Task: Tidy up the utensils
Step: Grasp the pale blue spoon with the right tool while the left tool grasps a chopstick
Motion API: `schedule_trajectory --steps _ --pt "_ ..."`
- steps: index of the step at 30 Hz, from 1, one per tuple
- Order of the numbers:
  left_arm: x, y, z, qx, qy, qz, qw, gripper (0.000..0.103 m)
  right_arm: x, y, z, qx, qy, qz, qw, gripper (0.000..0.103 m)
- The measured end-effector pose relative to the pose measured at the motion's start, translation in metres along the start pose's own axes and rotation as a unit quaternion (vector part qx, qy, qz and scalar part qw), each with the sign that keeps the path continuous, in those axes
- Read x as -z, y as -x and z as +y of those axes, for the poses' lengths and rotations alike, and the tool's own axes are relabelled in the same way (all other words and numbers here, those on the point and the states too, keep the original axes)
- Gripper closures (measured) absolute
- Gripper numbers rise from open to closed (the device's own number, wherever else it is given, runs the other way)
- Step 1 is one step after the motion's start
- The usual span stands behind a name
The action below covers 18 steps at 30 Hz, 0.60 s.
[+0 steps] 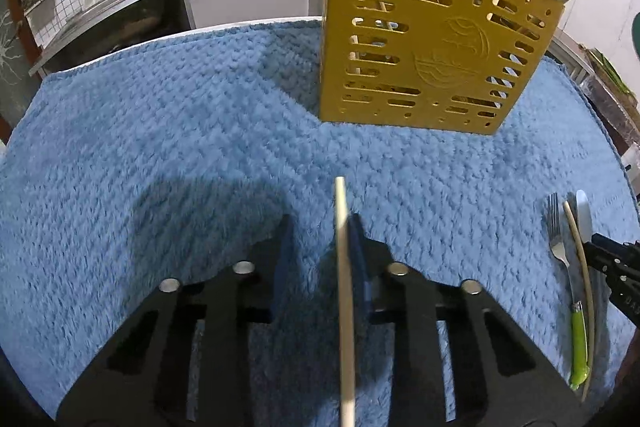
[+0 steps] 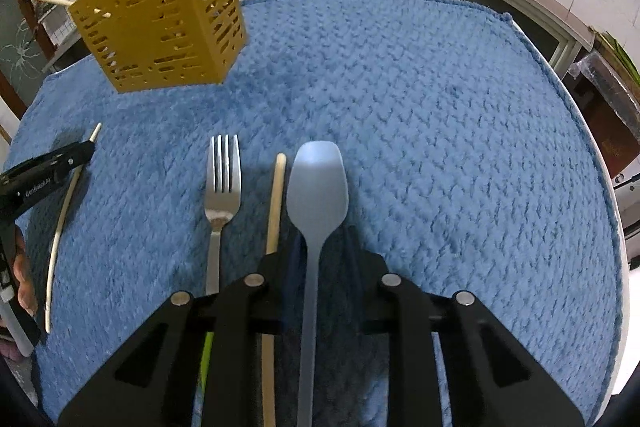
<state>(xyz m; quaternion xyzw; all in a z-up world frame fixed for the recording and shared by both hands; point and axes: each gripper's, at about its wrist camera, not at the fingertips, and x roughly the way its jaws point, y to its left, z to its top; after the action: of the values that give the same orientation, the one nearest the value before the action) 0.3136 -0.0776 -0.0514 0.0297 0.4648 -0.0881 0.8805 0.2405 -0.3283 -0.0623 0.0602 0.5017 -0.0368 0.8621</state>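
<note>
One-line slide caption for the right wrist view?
Right gripper open around blue spoon; fork, chopstick alongside.

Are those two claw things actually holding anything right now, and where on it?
Neither visibly grips anything: the left gripper is open beside a chopstick, and the right gripper straddles the blue spoon's handle.

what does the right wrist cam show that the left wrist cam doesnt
Only the right wrist view: the blue spoon, lying between the right gripper fingers, which stand open around its handle.

Only the left wrist view: the left gripper, open, with a chopstick against one finger.

Both: the yellow utensil holder, fork and blue towel.
</note>
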Motion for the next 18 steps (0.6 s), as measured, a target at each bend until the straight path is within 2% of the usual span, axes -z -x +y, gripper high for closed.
schedule_trajectory --steps 1,5,12,18 --pt "0.0 0.0 0.001 0.0 0.001 0.0 1.0 0.091 -0.002 -0.001 0.0 -0.003 -0.003 0.001 1.0 0.085" --pt "0.0 0.003 0.006 0.012 0.006 -0.006 0.9999 0.098 -0.001 0.001 -0.002 -0.006 -0.005 -0.002 1.0 0.091" --pt "0.005 0.022 0.017 0.037 0.029 -0.025 0.9986 0.099 0.005 0.009 -0.016 -0.021 -0.032 -0.032 0.999 0.092" --pt "0.006 0.049 0.026 0.063 0.043 -0.064 0.995 0.099 0.011 0.028 -0.028 -0.054 -0.072 -0.089 0.992 0.093"
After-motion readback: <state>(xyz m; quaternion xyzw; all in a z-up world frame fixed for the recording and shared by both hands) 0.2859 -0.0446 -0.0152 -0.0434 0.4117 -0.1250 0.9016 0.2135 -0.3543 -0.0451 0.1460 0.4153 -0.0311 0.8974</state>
